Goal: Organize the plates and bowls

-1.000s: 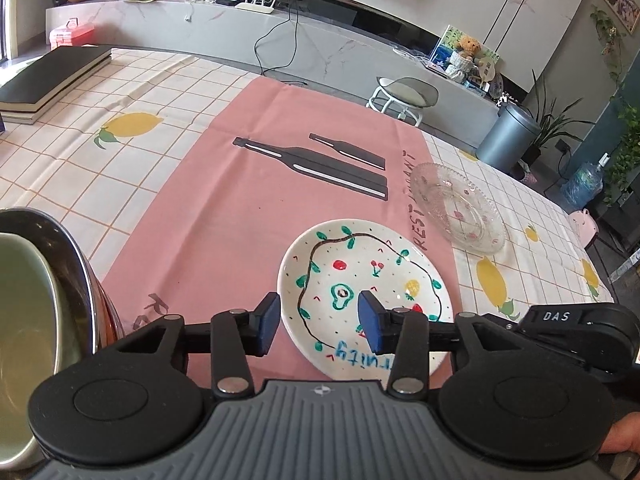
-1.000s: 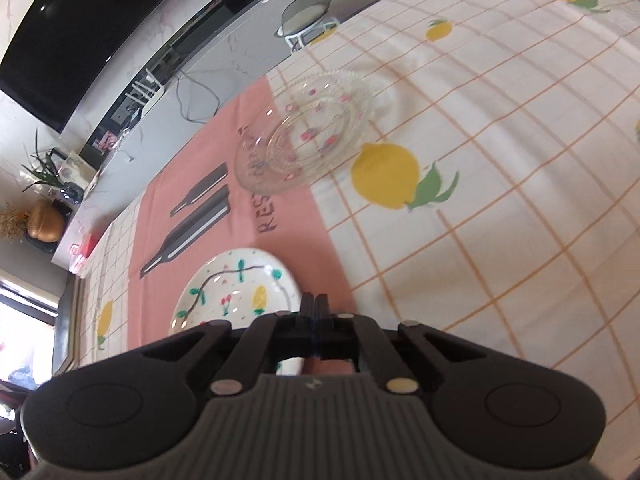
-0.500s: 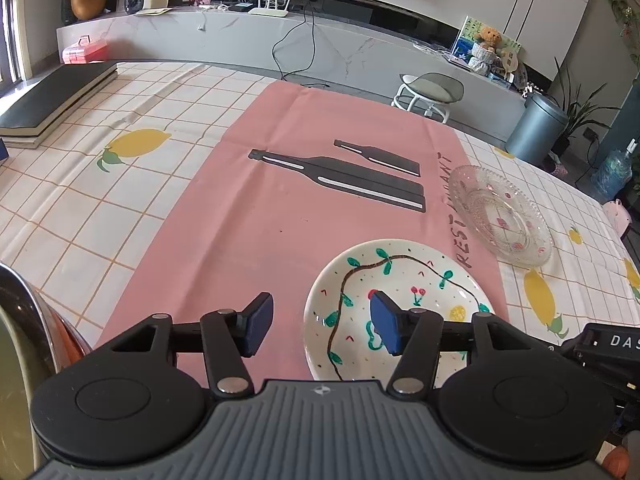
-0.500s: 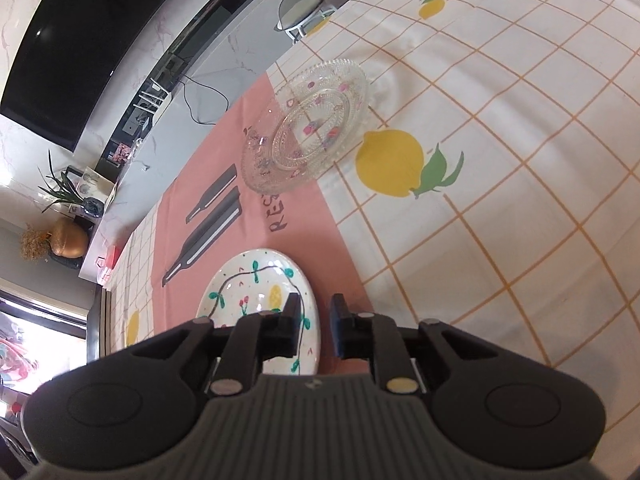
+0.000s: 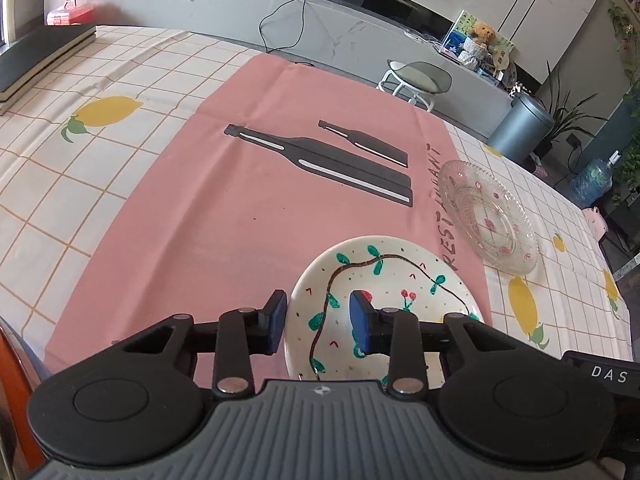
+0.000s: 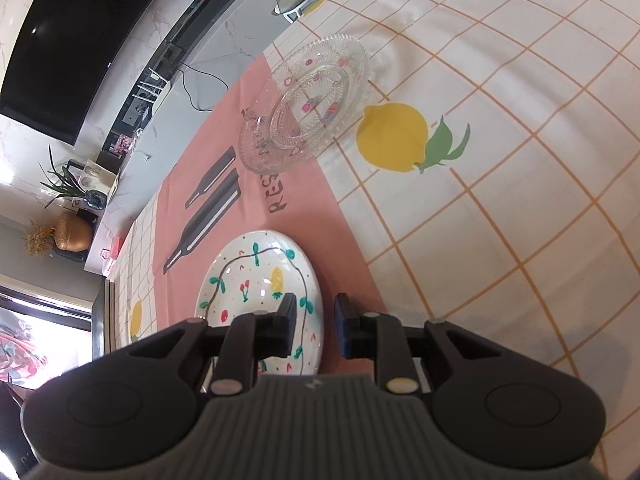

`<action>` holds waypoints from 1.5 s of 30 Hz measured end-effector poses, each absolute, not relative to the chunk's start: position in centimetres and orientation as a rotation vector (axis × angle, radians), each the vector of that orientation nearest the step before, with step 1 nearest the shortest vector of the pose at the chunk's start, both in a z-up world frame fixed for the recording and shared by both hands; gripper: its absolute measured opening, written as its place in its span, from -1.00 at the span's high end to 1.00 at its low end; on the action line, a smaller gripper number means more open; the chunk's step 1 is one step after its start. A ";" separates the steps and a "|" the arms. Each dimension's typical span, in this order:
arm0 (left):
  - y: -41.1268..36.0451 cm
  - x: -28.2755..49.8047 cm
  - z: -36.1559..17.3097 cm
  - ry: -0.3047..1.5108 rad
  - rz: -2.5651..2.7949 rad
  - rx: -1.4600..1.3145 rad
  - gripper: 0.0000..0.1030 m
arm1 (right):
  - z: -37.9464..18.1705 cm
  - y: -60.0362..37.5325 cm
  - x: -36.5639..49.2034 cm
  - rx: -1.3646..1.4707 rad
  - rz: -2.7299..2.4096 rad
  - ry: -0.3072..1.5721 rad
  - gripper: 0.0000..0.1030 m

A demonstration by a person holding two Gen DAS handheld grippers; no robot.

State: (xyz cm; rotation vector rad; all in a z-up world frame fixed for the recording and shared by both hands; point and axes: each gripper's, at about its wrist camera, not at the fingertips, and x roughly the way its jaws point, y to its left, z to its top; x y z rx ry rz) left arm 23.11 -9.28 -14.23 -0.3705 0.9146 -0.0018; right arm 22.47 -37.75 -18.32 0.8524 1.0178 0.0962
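A white plate painted with vines and fruit (image 5: 384, 280) lies on the pink mat (image 5: 224, 216); it also shows in the right wrist view (image 6: 260, 276). A clear glass plate with pink flowers (image 5: 486, 216) lies beyond it at the mat's right edge, and shows in the right wrist view (image 6: 308, 104). My left gripper (image 5: 318, 322) is open and empty over the painted plate's near left rim. My right gripper (image 6: 316, 328) is open and empty over the plate's near right rim.
A metal bowl with an orange outside (image 5: 16, 364) sits at the left edge. A black book (image 5: 36, 60) lies at the far left of the lemon-print tablecloth (image 6: 500, 160). A stool (image 5: 416, 80) and a bin (image 5: 520, 128) stand beyond the table.
My right gripper has opened from shut. My left gripper has opened wider and shifted so the painted plate sits further right. The metal bowl has slid almost out of the left view.
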 end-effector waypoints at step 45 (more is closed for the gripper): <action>-8.5 22.0 -14.1 0.848 -0.049 -0.597 0.86 | -20.2 -43.0 22.9 1.009 0.155 1.019 0.92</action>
